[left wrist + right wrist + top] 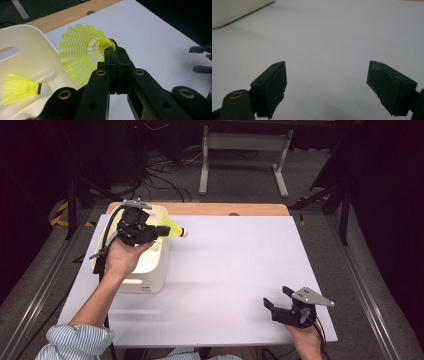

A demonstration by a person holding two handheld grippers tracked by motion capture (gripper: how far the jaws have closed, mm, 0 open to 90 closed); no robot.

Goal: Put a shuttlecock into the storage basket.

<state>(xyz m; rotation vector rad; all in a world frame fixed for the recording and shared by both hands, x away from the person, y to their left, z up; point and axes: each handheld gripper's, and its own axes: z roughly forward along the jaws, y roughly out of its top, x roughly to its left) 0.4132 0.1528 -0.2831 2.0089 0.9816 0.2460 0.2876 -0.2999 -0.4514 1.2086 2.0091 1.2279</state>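
Shuttlecock lifted from bin, upper left.
We clamp left gripper on its skirt edge for carrying; right gripper waits, spread wide.

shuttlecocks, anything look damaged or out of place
Nothing stands out. One shuttlecock is held whole in the left gripper beside the bin; another lies intact inside it. Nothing is spilled.

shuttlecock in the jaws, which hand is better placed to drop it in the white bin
Left. The left gripper is shut on the yellow shuttlecock right beside the white bin, where another shuttlecock lies. The right gripper sits open at the table's near right corner.
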